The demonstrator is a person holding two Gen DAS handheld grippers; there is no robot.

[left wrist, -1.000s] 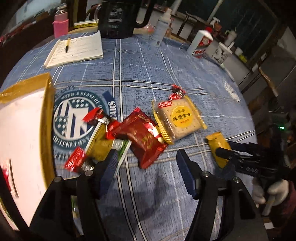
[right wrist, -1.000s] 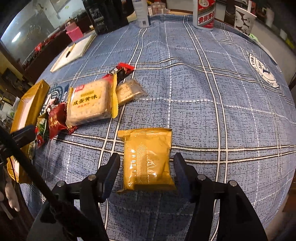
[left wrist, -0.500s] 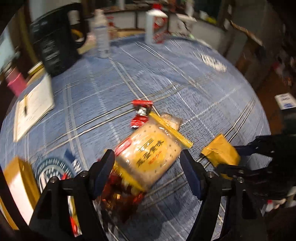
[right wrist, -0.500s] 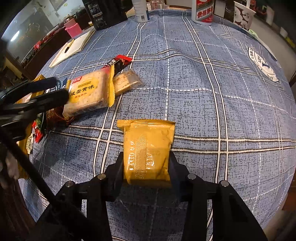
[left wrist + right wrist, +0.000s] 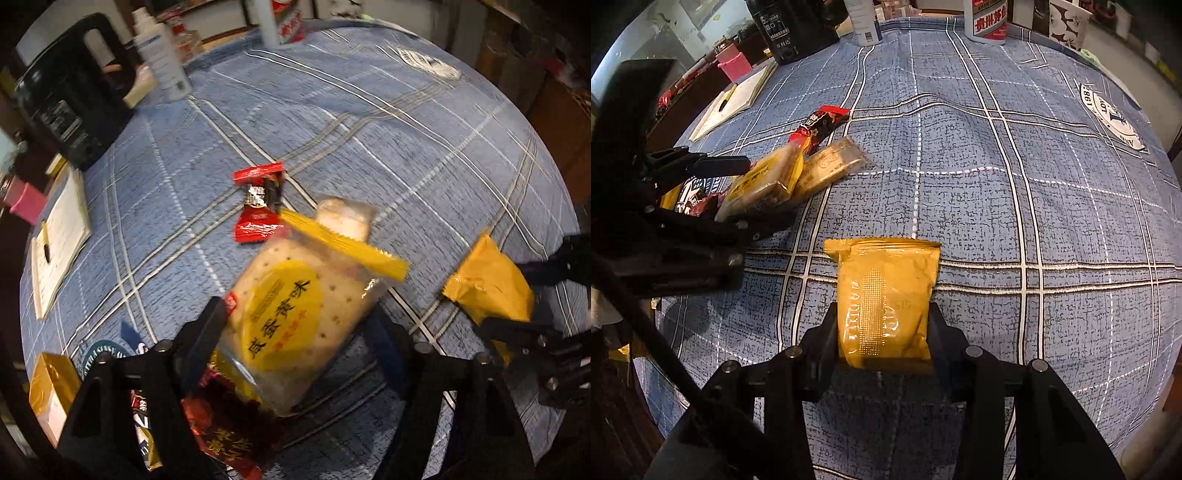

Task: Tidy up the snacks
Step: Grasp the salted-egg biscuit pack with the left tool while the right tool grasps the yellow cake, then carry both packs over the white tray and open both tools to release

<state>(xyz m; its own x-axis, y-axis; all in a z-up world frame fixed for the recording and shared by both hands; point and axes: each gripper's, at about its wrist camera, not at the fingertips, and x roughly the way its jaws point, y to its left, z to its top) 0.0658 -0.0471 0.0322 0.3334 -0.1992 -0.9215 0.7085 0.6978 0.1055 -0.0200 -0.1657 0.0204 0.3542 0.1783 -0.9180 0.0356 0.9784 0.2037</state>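
- Right gripper (image 5: 882, 334) has its two black fingers pressed on the near half of the yellow pouch (image 5: 886, 291); its jaws have just been closing, and they now hold the pouch by both long sides.
- That pouch lies flat on the blue checked tablecloth (image 5: 997, 184), at the near middle of the table. It looks like soft foil, light and a little puffy, so I judge it can dent or slip if the grip is only on the edge; the grip across its body seems the safe one.
- Left gripper (image 5: 295, 343) stands with its jaws apart around the cracker pack (image 5: 295, 314). The pack is between the fingers, but I see no pressing on it yet.
- The cracker pack is clear film with a yellow sealed strip at the far end. The biscuits inside are probably stiff and brittle, so it should be taken by the two long sides, gently, not by the loose strip.
- Under its near end lies a dark red packet (image 5: 229, 424), which may come along by mistake.
- Just beyond are a small red candy wrapper (image 5: 258, 206) and a small clear-wrapped snack (image 5: 345, 219), both light.
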